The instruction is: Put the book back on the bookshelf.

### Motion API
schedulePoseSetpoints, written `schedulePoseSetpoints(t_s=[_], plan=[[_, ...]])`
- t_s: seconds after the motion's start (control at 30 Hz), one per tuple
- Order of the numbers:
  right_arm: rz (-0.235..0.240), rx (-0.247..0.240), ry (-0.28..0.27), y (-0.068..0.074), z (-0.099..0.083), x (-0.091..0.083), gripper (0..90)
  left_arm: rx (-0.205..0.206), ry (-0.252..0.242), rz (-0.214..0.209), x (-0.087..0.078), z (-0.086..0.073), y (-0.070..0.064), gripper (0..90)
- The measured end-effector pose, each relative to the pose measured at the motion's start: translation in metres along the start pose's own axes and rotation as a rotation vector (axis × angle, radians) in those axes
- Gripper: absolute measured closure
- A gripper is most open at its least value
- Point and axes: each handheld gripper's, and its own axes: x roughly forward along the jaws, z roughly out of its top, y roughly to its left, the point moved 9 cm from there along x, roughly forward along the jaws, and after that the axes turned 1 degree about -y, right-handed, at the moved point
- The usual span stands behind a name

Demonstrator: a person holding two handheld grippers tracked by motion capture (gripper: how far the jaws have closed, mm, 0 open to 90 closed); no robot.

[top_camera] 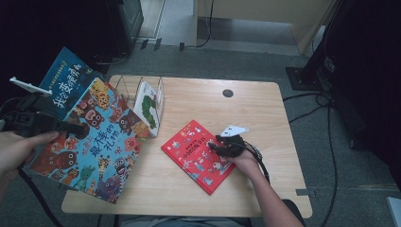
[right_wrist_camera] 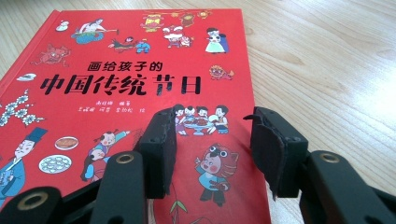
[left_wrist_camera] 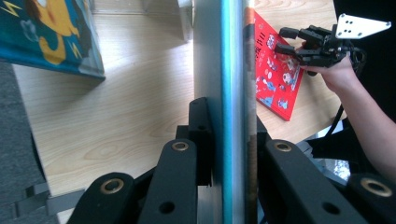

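My left tongs point(left_wrist_camera: 229, 140) clamp the blue animal picture book point(top_camera: 99, 142) off the counter point(top_camera: 265, 109), while my right tongs point(right_wrist_camera: 212, 149) gape over the red book point(right_wrist_camera: 126, 84).

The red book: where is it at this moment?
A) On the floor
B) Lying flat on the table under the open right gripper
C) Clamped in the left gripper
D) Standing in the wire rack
B: the red book lies flat on the wooden table, and the right gripper hangs over it with its jaws apart.
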Motion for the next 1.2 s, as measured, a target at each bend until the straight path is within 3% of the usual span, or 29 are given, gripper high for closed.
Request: schedulePoseSetpoints(t_s=[0.13,0.47,0.53,0.77,0.93,1.2], plan=[[-0.002,-0.001,0.001,0.000,0.000,0.000,50.8,-0.010,-0.003,0.003,-0.013,-0.009,0.005,81.2],[-0.003,-0.002,0.002,0.000,0.001,0.001,50.9,-0.050,-0.001,0.075,-0.027,-0.020,0.030,80.5],[-0.002,0.002,0.002,0.000,0.001,0.001,50.9,-0.076,-0.008,0.077,-0.028,-0.018,0.036,80.7],[-0.004,-0.002,0.005,0.000,0.001,0.001,51.1,-0.107,-0.028,0.098,-0.040,-0.005,0.049,80.7],[-0.004,-0.002,0.007,0.000,0.001,0.001,51.2,-0.150,-0.067,0.117,-0.052,0.007,0.062,80.6],[-0.001,0.001,0.007,0.001,0.001,0.002,51.1,-0.183,-0.108,0.145,-0.057,0.033,0.070,80.5]])
